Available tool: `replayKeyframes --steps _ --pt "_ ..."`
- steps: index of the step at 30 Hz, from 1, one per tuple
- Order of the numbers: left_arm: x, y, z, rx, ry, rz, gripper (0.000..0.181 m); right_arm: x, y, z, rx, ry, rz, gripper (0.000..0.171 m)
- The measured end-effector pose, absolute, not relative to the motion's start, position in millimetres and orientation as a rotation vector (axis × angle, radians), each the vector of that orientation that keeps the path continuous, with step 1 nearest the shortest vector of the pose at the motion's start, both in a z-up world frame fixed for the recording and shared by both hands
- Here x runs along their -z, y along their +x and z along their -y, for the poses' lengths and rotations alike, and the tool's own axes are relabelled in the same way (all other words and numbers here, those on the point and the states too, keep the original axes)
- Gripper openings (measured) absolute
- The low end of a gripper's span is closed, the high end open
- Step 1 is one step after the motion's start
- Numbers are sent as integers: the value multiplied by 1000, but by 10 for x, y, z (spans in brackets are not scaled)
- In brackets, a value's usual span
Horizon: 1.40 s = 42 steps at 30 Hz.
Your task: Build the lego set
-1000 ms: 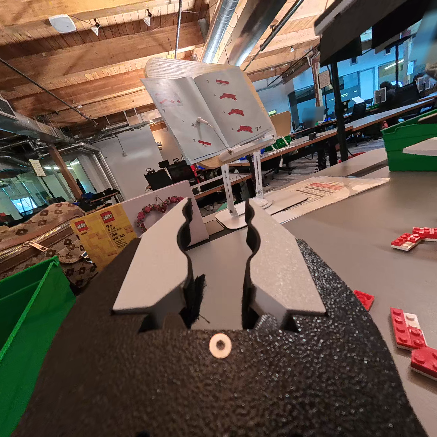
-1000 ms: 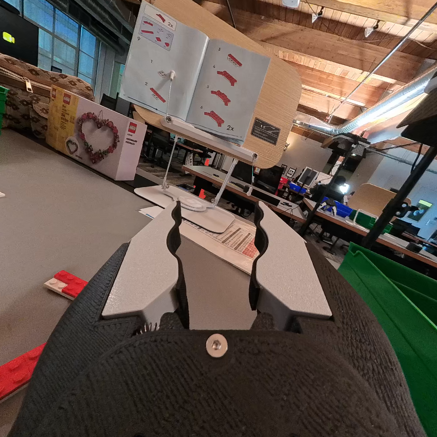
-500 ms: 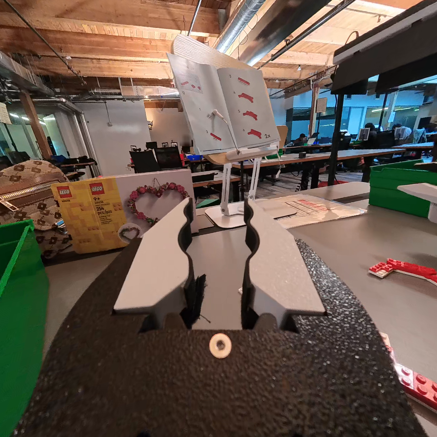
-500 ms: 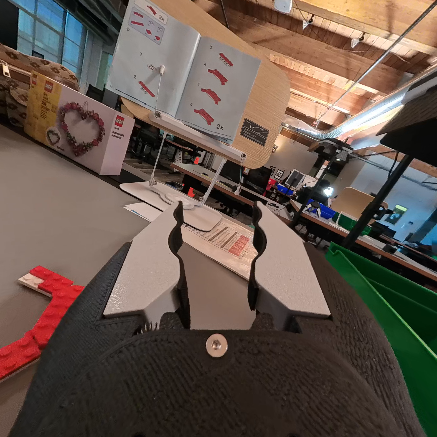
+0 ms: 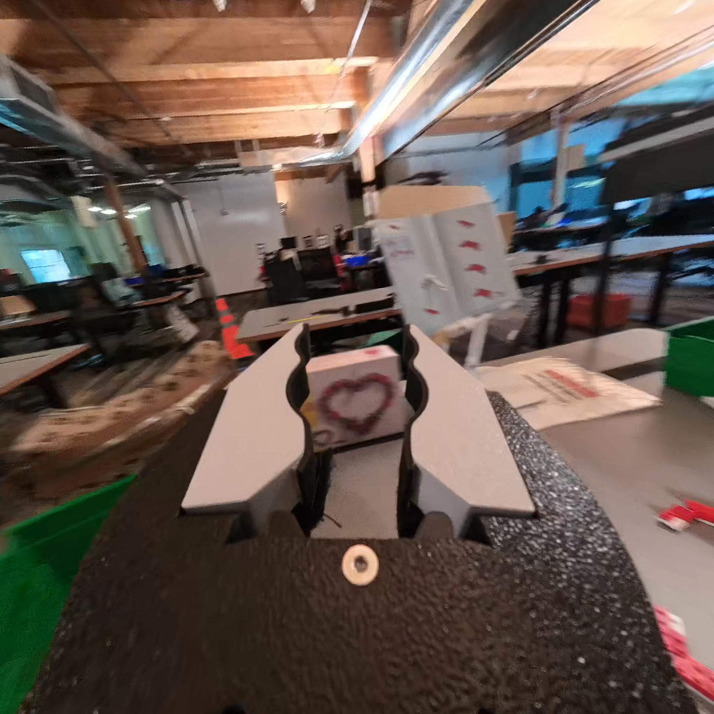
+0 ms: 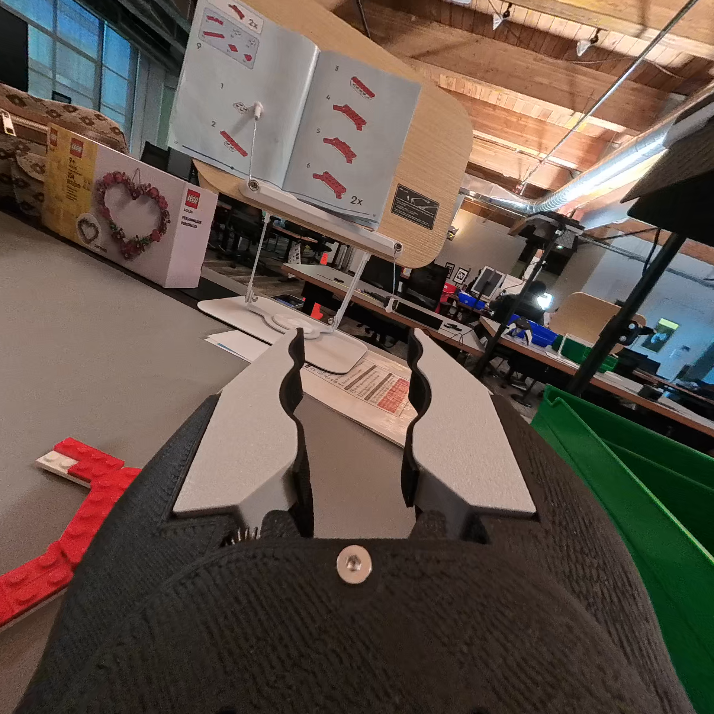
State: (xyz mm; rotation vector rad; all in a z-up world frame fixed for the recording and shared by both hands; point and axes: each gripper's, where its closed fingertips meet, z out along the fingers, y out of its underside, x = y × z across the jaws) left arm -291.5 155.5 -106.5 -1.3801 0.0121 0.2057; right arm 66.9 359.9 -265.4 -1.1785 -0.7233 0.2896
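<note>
My left gripper (image 5: 355, 340) is open and empty above the grey table, pointing at the set's box (image 5: 353, 394); this view is motion-blurred. A red plate assembly (image 5: 685, 515) lies on the table to its right, and more red plates (image 5: 680, 653) show at the lower right edge. My right gripper (image 6: 355, 344) is open and empty, low over the table. A curved red plate assembly with a white piece (image 6: 65, 506) lies to its left, partly hidden by the gripper body. The open instruction booklet (image 6: 293, 112) stands on a stand ahead; it also shows in the left wrist view (image 5: 444, 262).
A green bin (image 6: 637, 483) stands close on the right of the right gripper. Another green bin (image 5: 34, 572) is at the left gripper's left, and one (image 5: 689, 363) far right. The set's box (image 6: 127, 212) and a patterned bag (image 6: 23, 127) stand at the table's back left. A plastic sheet (image 6: 371, 390) lies under the stand. My right fingertips sit around 45 centimetres from my left ones.
My left gripper has swung left and risen, so the box now sits between its fingers and the booklet has shifted right. My right gripper has moved slightly; the red assembly is nearer its left side.
</note>
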Motion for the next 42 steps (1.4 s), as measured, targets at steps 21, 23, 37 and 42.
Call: replayKeyframes --steps 21,23,37,42 --pt "3232 -5078 -1102 -94 -2819 478 20 2715 598 -3593 -246 -1182 783 51" --pt "3364 -5008 -1066 -31 -2870 463 13 2705 583 -3574 -275 -1175 785 52" --pt "3643 -4990 -710 54 -3033 579 23 2713 569 -3571 -287 -1178 792 51" --pt "3492 -5243 -933 -169 -2900 424 25 2711 572 -3571 -289 -1178 790 51"
